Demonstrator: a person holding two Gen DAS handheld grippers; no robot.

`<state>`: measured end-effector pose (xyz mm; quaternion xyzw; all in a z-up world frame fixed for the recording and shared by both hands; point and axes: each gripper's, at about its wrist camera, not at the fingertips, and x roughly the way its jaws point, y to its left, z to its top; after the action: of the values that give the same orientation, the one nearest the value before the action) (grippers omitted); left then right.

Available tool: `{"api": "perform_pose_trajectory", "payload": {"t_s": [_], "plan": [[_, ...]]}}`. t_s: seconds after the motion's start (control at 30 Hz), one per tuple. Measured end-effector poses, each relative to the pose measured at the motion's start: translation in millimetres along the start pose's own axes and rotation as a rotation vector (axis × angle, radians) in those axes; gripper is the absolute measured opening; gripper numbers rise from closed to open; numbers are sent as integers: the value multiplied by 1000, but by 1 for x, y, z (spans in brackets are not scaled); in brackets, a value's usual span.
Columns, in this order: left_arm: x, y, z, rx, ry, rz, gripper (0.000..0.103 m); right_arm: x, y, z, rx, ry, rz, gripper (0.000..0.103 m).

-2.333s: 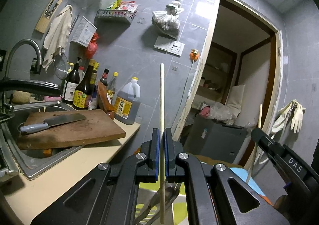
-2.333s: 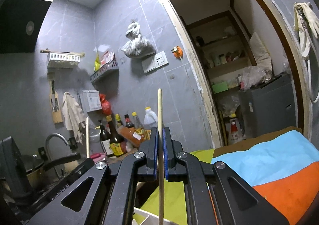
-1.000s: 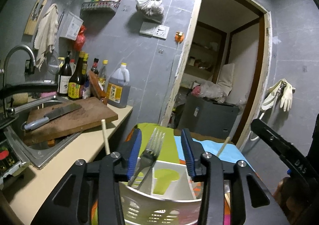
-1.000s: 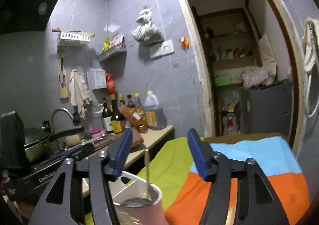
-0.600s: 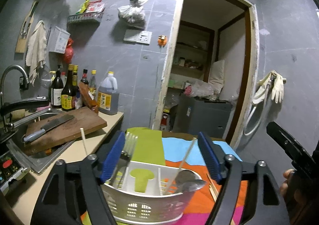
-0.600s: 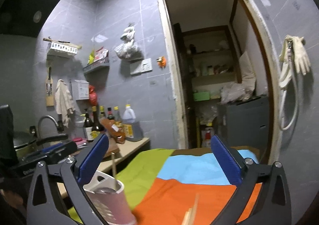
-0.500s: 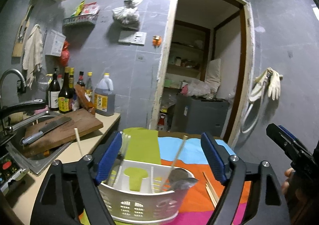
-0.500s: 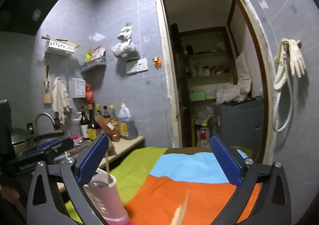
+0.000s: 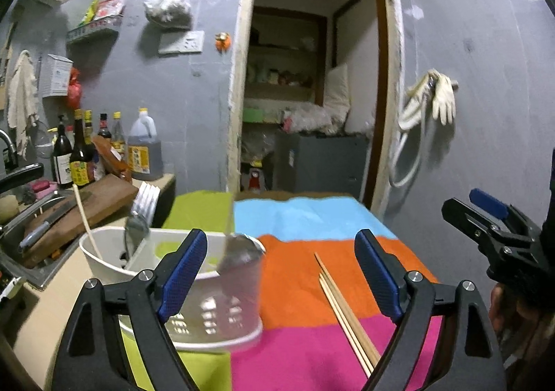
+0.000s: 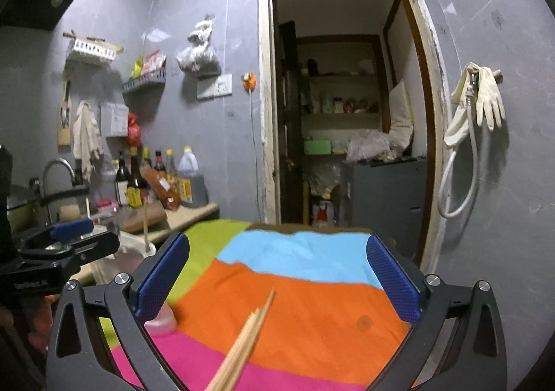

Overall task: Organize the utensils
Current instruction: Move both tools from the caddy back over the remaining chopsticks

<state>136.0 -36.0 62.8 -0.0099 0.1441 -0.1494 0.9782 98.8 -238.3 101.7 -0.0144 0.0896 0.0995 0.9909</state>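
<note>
- Fingers (image 9: 184, 273) of the left gripper (image 9: 281, 269) stand wide apart, holding nothing; the right gripper (image 10: 277, 276) is likewise spread and unloaded.
- Loose chopsticks (image 9: 347, 311) lie on the striped cloth (image 9: 312, 217) over the surface, between the left fingers toward the right one.
- White utensil basket (image 9: 104, 266) sits just beyond the left finger, already holding a chopstick (image 9: 85, 224), fork (image 9: 147, 200) and spoon.
- Judgement: straddle one stick across its length, close squarely mid-shaft, lift clear before swinging to the basket.

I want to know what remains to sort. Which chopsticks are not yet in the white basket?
The loose chopsticks lying flat on the striped cloth; the single chopstick stands inside the white basket.
</note>
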Motion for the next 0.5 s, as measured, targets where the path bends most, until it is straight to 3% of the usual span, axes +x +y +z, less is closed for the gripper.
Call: {"api": "perform_pose_trajectory", "payload": {"t_s": [0.5], "plan": [[36,-20,-49,-12,254,-19,83,11,-23,-38,0,206,-1,103]]}}
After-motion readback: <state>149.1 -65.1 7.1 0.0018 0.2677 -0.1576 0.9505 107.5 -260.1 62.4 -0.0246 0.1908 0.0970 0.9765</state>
